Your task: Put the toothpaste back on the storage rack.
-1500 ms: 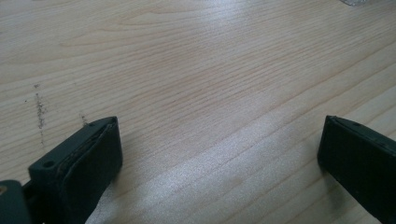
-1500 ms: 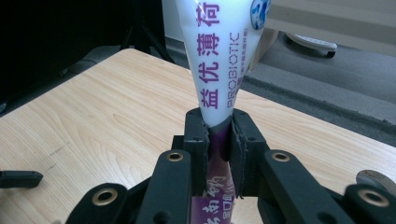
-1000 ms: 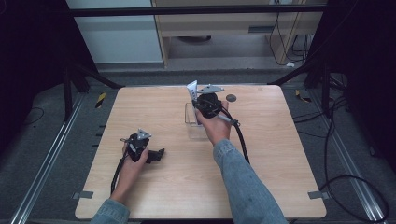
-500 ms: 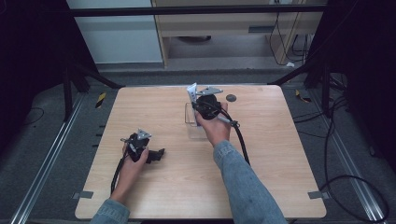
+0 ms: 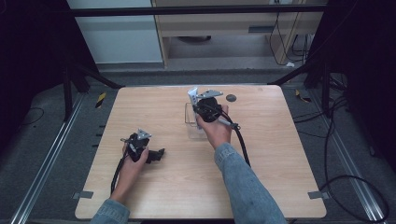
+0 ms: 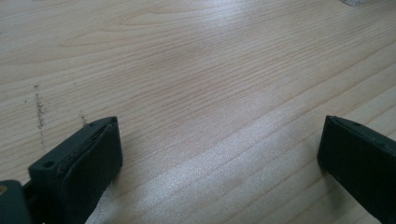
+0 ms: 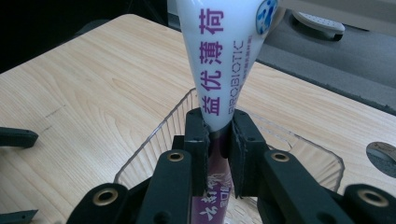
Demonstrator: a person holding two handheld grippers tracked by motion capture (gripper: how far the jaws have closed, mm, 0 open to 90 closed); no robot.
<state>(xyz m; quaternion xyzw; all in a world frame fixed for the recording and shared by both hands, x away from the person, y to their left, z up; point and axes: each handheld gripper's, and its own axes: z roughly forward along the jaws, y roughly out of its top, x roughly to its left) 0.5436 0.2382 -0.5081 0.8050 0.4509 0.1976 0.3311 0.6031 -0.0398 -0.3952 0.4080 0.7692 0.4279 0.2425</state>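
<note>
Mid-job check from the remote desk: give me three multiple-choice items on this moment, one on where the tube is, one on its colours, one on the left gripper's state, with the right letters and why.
1. Where is the tube held by the right gripper?
A. Flat on the floor
B. Above the clear tray, standing up from the jaws
C. Under the left gripper

2. What colour is the lettering on the white tube?
A. Purple
B. Green
C. Orange

3. How do the jaws of the left gripper stand?
A. Clamped on the tube
B. Shut on nothing
C. Wide open over bare table

Answers:
1 B: the right gripper view shows the tube pinched between the jaws with the tray's rim right below.
2 A: purple characters run down the tube's white body.
3 C: the left gripper view shows the two jaws far apart with nothing but wood grain between them.
</note>
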